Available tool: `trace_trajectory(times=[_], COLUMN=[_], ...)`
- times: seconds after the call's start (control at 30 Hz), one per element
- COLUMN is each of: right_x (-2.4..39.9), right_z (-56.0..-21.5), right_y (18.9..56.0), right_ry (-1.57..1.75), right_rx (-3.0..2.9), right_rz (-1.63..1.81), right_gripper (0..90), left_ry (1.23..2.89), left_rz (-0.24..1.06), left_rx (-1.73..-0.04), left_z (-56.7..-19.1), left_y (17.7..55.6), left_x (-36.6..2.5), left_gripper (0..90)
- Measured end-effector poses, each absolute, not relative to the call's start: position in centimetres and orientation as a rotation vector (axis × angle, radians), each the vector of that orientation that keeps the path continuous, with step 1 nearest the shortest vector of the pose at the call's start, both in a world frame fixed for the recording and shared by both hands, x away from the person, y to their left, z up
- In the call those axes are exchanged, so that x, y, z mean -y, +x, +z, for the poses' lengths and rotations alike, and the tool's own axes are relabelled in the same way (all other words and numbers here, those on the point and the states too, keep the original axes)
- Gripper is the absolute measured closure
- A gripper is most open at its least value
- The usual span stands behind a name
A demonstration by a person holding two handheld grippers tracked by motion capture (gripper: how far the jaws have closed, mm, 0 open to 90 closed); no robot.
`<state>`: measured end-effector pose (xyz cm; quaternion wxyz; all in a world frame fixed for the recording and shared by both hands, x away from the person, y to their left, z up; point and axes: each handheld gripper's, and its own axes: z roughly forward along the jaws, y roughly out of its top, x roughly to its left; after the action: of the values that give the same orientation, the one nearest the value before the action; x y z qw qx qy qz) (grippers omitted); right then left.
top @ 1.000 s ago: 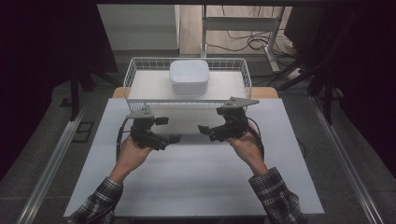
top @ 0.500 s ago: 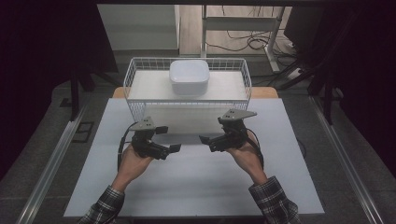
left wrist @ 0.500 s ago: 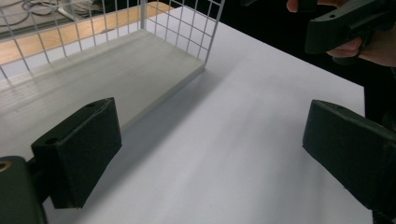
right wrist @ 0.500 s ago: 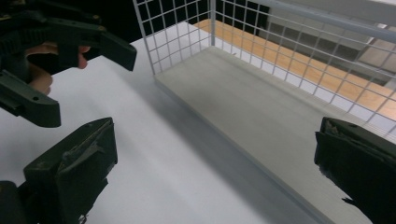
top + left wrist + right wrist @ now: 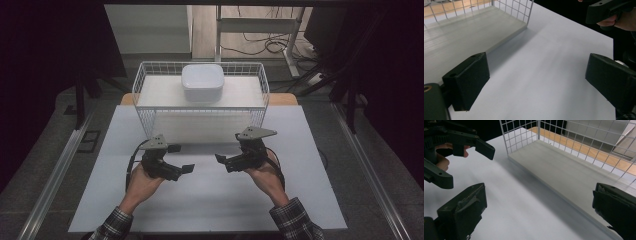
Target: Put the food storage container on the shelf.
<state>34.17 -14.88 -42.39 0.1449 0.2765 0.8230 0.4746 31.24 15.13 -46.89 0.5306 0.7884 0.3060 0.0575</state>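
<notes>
We note white container [image 5: 202,82] sits in wire basket [image 5: 142,95], at its far side, straight ahead of both grippers & well apart from them. L gripper [image 5: 181,159] and R gripper [image 5: 223,158]: jaws spread, empty, over white table [image 5: 200,200] just before basket's near wall. Container roughly centred btwn hands; neither clearly nearer.

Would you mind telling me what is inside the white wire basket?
Inside the wire basket, a white lidded container sits near the back on a pale floor. The lid hides what it holds.
</notes>
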Motion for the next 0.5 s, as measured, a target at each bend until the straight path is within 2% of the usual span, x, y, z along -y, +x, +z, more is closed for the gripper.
trace_trajectory(times=[0.5], right_x=[15.1], right_z=[-44.0], right_y=[33.0], right_ry=[0.797], right_rx=[-2.414], right_rz=[1.338], right_gripper=[0.0], left_ry=[1.919], left_rz=[0.126], left_rx=[-0.74], left_z=[-48.3], left_y=[29.9], left_x=[-14.7], left_gripper=[6.2])
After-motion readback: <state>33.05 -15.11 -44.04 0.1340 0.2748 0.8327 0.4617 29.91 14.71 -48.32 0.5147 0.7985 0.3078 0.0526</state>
